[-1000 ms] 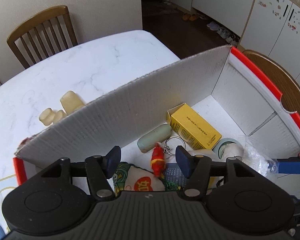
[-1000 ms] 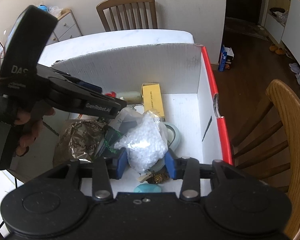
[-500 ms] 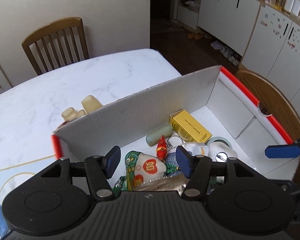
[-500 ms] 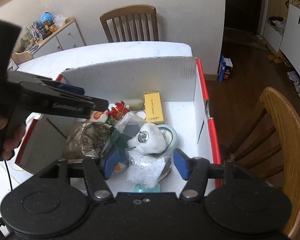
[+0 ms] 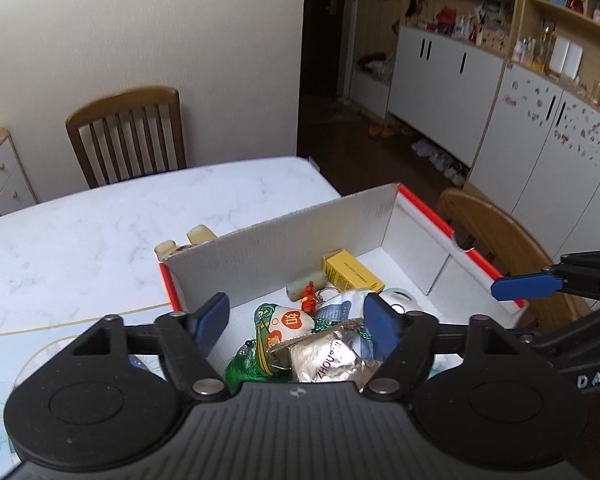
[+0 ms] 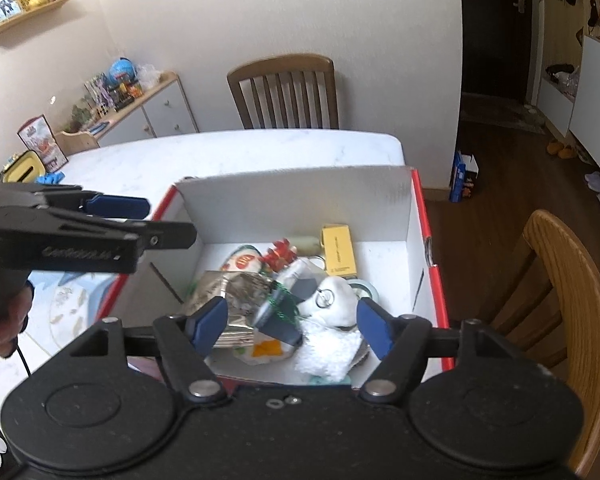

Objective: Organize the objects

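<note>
A white cardboard box (image 5: 300, 240) with a red rim stands on the marble table. In it lie a yellow carton (image 5: 352, 272), a green tube (image 5: 306, 284), a red figurine (image 5: 309, 298), a white pouch with a red heart (image 5: 286, 322) and a silver foil bag (image 5: 324, 360). My left gripper (image 5: 296, 320) hangs above the box's near end, its jaws opening with nothing pressed between them. My right gripper (image 6: 290, 324) hovers over a white bead bag (image 6: 328, 348) and a white plush (image 6: 332, 300), jaws opening and apart from both. From the left of the right wrist view my left gripper (image 6: 152, 222) reaches in.
Two pale yellowish objects (image 5: 200, 234) sit on the table just behind the box's far wall. Wooden chairs stand at the table's far side (image 5: 128, 136) and right beside the box (image 6: 560, 300). A printed mat (image 5: 4, 360) lies at the left.
Both grippers have risen and drawn back from the box. The right one let go of the white bead bag, which now lies in the box. Both jaws stand wider.
</note>
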A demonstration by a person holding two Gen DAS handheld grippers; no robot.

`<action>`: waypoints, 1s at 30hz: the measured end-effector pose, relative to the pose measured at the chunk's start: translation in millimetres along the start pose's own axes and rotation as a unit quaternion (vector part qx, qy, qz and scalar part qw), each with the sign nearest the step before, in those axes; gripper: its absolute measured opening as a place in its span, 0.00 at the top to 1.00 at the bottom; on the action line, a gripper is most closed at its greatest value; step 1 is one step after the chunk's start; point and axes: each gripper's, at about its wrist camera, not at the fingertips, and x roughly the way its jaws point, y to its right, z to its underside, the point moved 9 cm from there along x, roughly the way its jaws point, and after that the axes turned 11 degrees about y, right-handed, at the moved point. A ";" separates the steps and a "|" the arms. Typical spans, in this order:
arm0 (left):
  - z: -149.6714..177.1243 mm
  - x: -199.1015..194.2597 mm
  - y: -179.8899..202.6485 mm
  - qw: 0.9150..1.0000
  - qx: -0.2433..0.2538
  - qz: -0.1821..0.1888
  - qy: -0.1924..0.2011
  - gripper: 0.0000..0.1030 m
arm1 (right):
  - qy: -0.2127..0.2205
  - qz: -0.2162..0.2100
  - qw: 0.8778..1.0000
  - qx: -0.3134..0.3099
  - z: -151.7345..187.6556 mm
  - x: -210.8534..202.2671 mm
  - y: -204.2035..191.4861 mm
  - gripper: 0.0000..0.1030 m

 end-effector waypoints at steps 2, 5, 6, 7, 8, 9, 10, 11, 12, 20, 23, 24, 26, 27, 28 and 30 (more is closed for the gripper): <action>0.4 -8.9 -1.0 1.000 -0.004 0.003 0.005 0.28 | 0.008 0.001 1.000 0.001 -1.5 -4.4 -4.4 0.29; 1.5 -21.9 -2.7 1.000 -0.005 0.008 0.016 0.24 | 0.025 0.001 1.000 0.002 -4.9 -10.5 -11.6 0.24; 1.3 -26.0 -3.5 1.000 -0.004 0.007 0.020 0.22 | 0.034 0.000 0.999 0.003 -6.4 -13.0 -14.2 0.23; 0.8 -30.0 -4.3 1.000 -0.003 0.006 0.025 0.18 | 0.043 0.000 0.999 0.002 -7.9 -15.5 -16.9 0.22; 0.9 -34.4 -5.1 1.000 -0.004 0.007 0.030 0.17 | 0.050 0.001 0.999 0.001 -9.5 -17.9 -19.6 0.20; 0.7 -38.3 -5.8 0.999 -0.005 0.010 0.034 0.17 | 0.058 0.002 0.998 0.002 -11.6 -20.0 -21.6 0.18; 0.4 -42.0 -6.9 0.999 -0.006 0.011 0.038 0.16 | 0.065 0.002 0.998 0.004 -13.0 -22.8 -23.5 0.17; 0.5 -45.3 -8.2 0.999 -0.007 0.011 0.041 0.14 | 0.070 0.002 0.998 0.006 -14.1 -24.9 -25.4 0.16; 0.4 -48.0 -9.7 0.999 -0.008 0.012 0.044 0.10 | 0.075 0.003 0.997 0.008 -15.0 -27.0 -27.2 0.13; 7.6 -70.6 -23.7 0.998 -0.020 0.022 0.061 0.03 | 0.105 0.019 0.994 0.016 -14.9 -40.5 -42.2 0.02; 12.1 -76.5 -28.2 0.997 -0.020 0.027 0.063 0.03 | 0.115 0.025 0.993 0.016 -12.7 -45.9 -50.6 0.01; 13.4 -78.3 -29.7 0.997 -0.021 0.029 0.063 0.03 | 0.119 0.028 0.992 0.017 -12.6 -47.0 -53.5 0.01; 14.9 -83.6 -32.1 0.997 -0.019 0.029 0.070 0.03 | 0.126 0.033 0.991 0.017 -11.6 -49.4 -59.5 0.01; 15.4 -86.3 -32.6 0.997 -0.016 0.030 0.074 0.03 | 0.130 0.036 0.991 0.017 -11.2 -50.8 -62.3 0.01; 15.5 -88.8 -33.3 0.997 -0.014 0.031 0.076 0.03 | 0.133 0.038 0.990 0.018 -10.8 -52.4 -64.6 0.01; 16.9 -92.8 -34.6 0.996 -0.010 0.031 0.077 0.03 | 0.135 0.042 0.990 0.019 -10.1 -53.6 -69.2 0.01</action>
